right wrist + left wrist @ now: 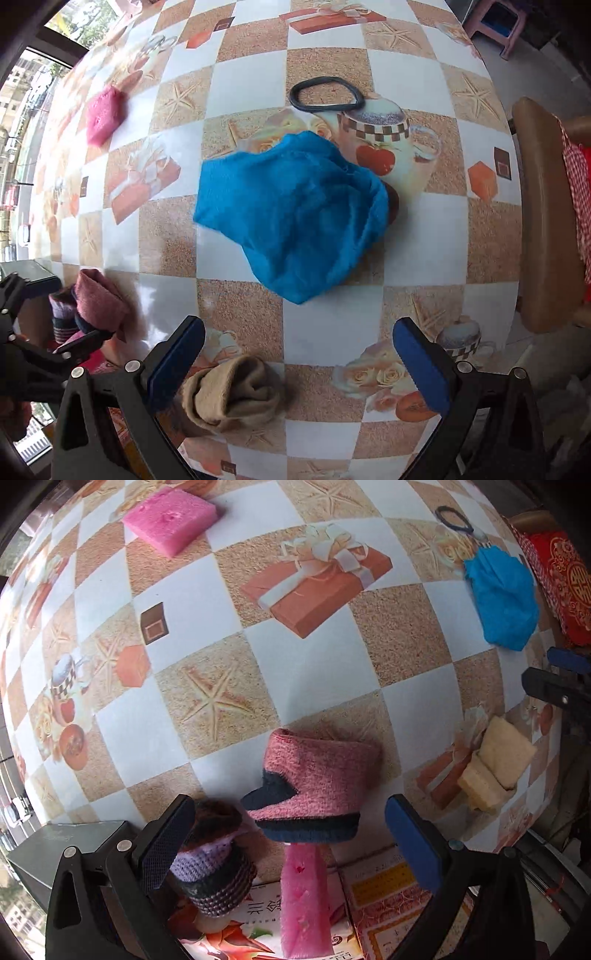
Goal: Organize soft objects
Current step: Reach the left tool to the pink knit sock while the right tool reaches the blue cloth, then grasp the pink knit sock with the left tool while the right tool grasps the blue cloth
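1. Left wrist view: the left hand-held gripper has its pads spread wide, gripping nothing. Between them sits a pink knitted sock, draped over an upright pink sponge in the box. A purple knitted bundle touches the left pad.

2. Right wrist view: the right hand-held gripper gapes wide, empty, above the counter. The blue cloth lies just beyond; the beige sock sits beside its left pad.

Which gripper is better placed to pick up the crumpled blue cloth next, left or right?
Probably the right gripper: its open jaws face the crumpled blue cloth directly ahead. For the left gripper, also open, the cloth lies far off to the side, with a pink knitted sock in front.
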The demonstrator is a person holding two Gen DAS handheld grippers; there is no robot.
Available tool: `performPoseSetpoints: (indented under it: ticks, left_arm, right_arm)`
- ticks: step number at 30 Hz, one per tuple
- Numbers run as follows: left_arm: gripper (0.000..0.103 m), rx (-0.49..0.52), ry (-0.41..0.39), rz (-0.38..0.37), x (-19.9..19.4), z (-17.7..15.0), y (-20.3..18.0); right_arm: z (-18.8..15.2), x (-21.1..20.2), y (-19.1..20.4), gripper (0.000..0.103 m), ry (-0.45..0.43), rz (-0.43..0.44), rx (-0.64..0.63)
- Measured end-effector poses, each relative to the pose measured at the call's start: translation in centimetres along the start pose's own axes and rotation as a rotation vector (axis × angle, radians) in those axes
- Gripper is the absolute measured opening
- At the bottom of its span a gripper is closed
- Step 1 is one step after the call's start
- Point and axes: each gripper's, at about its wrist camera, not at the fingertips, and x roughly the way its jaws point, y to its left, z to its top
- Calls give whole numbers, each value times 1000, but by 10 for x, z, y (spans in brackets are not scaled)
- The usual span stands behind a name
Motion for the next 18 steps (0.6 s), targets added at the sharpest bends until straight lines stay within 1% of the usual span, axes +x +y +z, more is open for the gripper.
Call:
performPoseSetpoints:
  ticks: [1,2,3,4,6,7,8,10,14,16,17,18]
  left_arm:
    - [102,5,17,13,4,2,-2]
    - [102,8,31,27,7,4,-3]
    - [102,12,38,34,10,6,-5]
    - [101,18,42,36,11,7,-6]
    - [98,21,52,42,15,10,-7]
    - [96,18,63,41,19,11,-8]
    - [95,13,76,40,22,12,-8]
    - [95,11,99,44,27,11,-7]
    - [95,6,107,33,28,14,-5]
    - [92,12,100,29,27,16,-6]
    - [86,15,90,18,24,15,-6]
    - [81,19,74,19,21,14,-7]
  right_arm:
    - [-2,0,-1,103,-5,-1,-5]
    - [-4,-1,0,103,-25,-27,-7]
    - [-4,-3,-2,103,-60,-58,-3]
    - [-4,-6,-4,103,-93,-67,7]
    - [1,-14,-7,103,-142,-26,33]
    - [5,-16,-6,103,-148,0,30]
    - [11,-16,-3,103,-148,17,16]
    - [20,-10,5,103,-146,23,-30]
    - [38,12,19,103,-109,21,-67]
    - [39,21,20,102,-94,10,-73]
    - [38,20,22,99,-107,-27,-86]
    - [35,18,23,86,-115,-64,-101]
